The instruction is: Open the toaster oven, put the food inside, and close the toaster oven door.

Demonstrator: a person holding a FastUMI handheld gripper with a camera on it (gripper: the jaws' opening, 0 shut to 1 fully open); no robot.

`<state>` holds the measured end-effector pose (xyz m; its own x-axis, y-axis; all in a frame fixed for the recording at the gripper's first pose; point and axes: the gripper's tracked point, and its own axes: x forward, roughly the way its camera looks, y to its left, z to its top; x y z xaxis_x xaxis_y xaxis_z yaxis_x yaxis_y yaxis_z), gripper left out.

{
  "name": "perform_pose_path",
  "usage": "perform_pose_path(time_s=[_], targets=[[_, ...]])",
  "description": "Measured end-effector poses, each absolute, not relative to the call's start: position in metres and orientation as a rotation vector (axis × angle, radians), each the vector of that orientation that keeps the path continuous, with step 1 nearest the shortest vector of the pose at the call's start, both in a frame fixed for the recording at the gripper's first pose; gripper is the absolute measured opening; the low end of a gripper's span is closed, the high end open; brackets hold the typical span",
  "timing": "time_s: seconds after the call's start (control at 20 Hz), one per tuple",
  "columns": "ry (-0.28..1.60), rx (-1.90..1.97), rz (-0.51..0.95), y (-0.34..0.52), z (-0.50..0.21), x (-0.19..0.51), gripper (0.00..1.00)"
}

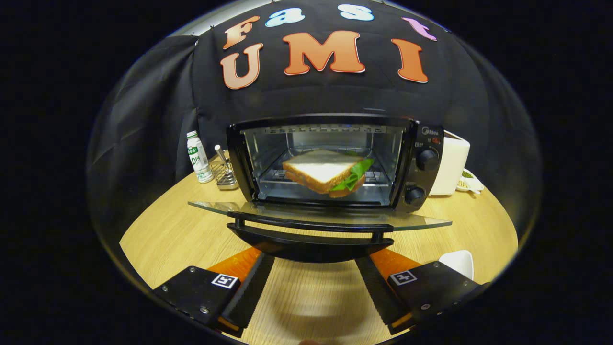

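Spreading wide, the claw (311,287) is held released, with nothing between its two serrated fingers (249,287); bare tabletop (158,239) is seen in the gap. Just ahead of the fingertips, and slightly above them, the black handle (309,235) of the toaster oven door (316,215) is found. The handle's long axis runs crosswise to the fingers, and it appears wider than the gap between them, so that both fingertips are set under its ends. No contact between fingers and handle can be made out.

The glass door is let down flat, hinged at the foot of the toaster oven (335,163), which stands beyond the claw toward the far edge of the tabletop. The sandwich (325,170) is already laid on the rack inside, its lettuce turned toward the side with the two knobs (426,160). The placing of the food is therefore judged done, and only the closing is left. For that, the handle is likely to be lifted from below and swung up and away toward the oven's mouth; the door lies straight ahead of the claw, centred on it, so little sideways correction seems needed.

Beside the oven a small bottle (198,163) and a wire rack (224,175) are set on one side, a white container (452,165) on the other. A white dish (459,262) is seen at the near edge, just beside one finger.
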<state>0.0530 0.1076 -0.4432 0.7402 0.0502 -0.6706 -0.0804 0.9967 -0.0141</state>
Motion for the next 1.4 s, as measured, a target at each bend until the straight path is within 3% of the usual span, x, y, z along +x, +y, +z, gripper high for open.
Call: perform_pose_path(time_s=[0.7, 1.4], targets=[[0.473, -0.026, 0.027, 0.114, -0.348, 0.14, 0.99], [0.12, -0.137, 0.036, 0.091, -0.164, 0.097, 0.99]])
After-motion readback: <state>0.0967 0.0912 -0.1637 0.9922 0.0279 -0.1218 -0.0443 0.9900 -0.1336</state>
